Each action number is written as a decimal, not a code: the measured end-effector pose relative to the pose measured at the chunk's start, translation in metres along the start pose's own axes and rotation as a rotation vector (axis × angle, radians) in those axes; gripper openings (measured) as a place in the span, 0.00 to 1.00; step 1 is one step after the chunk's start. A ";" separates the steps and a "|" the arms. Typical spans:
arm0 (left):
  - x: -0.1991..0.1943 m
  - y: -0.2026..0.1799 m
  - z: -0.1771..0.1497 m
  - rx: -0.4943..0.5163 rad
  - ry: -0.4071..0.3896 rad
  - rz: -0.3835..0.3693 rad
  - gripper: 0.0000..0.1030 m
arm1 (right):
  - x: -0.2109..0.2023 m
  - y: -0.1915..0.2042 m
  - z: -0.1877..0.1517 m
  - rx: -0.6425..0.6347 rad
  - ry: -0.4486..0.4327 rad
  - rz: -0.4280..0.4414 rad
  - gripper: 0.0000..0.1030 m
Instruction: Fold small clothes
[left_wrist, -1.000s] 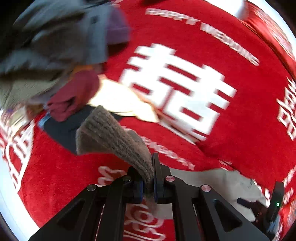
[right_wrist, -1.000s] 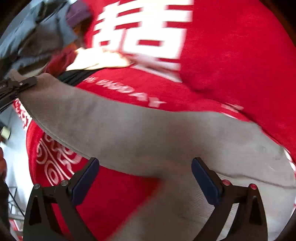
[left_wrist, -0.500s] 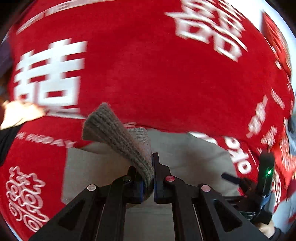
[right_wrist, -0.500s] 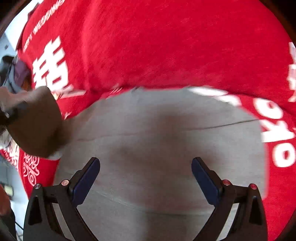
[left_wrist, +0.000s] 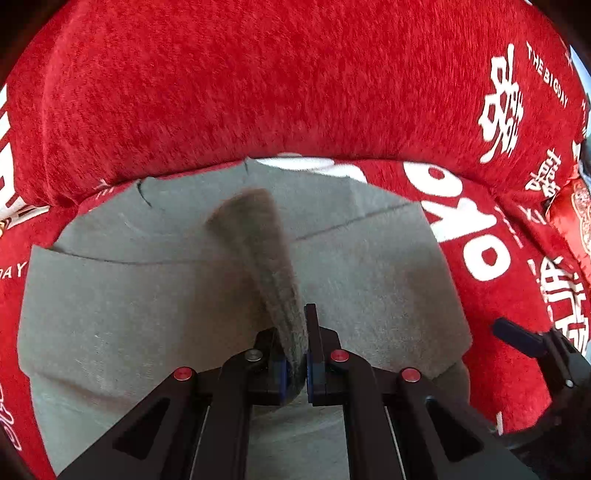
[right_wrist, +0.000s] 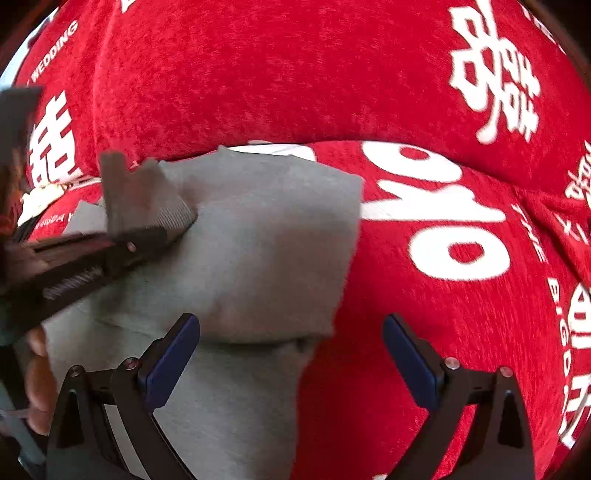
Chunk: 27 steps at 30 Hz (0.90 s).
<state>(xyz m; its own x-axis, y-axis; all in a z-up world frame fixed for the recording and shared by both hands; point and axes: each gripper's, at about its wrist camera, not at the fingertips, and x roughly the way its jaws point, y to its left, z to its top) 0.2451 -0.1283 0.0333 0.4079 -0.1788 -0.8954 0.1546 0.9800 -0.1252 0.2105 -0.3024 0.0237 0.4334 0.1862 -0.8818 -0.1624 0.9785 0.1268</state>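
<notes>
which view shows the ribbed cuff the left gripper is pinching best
The left wrist view: the ribbed cuff rises from the shut left gripper, centred over the grey garment. The right wrist view shows it small and blurred, far left, from the side.

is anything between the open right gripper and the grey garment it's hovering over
Nothing visible does. The right gripper is open over the grey garment on the red blanket, with no object in the gap. The left gripper pinches the ribbed cuff well off to the left side.
</notes>
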 end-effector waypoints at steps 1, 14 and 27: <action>-0.001 -0.005 0.000 0.008 0.000 0.003 0.07 | -0.003 -0.004 -0.004 0.014 -0.004 0.009 0.97; 0.017 -0.034 0.002 0.059 0.071 -0.032 0.41 | -0.011 -0.028 -0.018 0.089 -0.027 0.047 0.97; -0.063 0.054 -0.027 0.026 -0.056 -0.165 0.84 | -0.042 -0.014 -0.004 0.068 -0.094 0.175 0.97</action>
<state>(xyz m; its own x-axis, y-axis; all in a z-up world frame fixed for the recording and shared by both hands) 0.2033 -0.0613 0.0710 0.4241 -0.3421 -0.8385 0.2461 0.9346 -0.2569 0.1909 -0.3243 0.0573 0.4850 0.3580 -0.7979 -0.1836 0.9337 0.3073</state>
